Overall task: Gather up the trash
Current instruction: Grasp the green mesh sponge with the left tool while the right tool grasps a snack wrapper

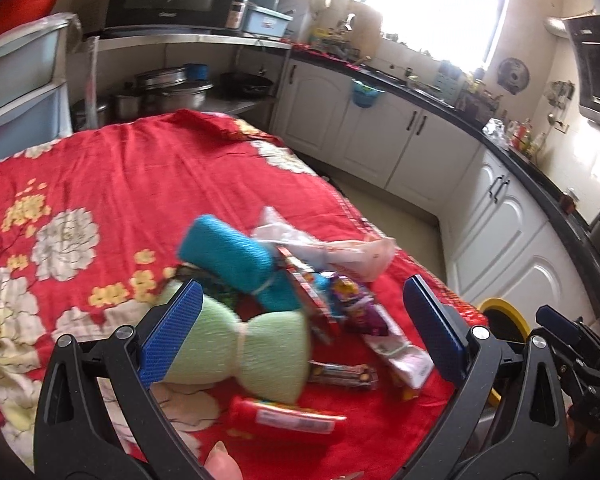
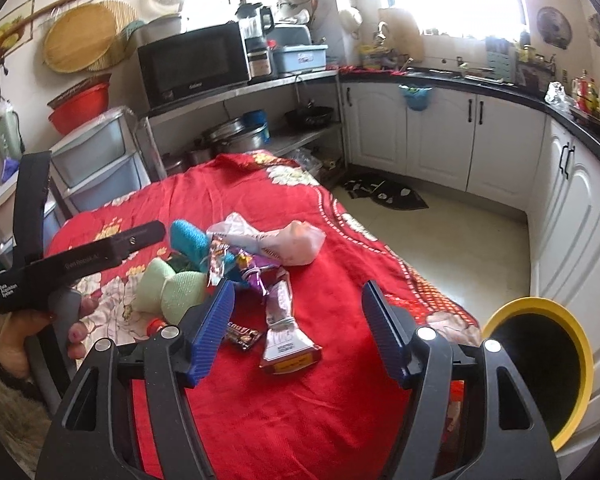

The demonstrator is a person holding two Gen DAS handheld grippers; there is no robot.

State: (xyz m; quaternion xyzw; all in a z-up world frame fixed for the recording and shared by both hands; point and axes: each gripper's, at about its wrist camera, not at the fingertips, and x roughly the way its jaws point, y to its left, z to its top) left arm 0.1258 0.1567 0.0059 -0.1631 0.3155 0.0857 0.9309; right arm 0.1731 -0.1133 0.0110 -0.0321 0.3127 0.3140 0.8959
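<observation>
Snack wrappers lie in a heap on a table with a red flowered cloth: a silver-purple wrapper, a dark candy wrapper, a red wrapper and a crumpled pale plastic bag. A green sponge and a teal sponge lie among them. My left gripper is open just above the pile. My right gripper is open, over the silver-purple wrapper. A bin with a yellow rim stands at the table's right edge.
White kitchen cabinets with a black counter run along the right and far side. A microwave sits on a metal shelf with pots behind the table. Plastic drawers stand at the left.
</observation>
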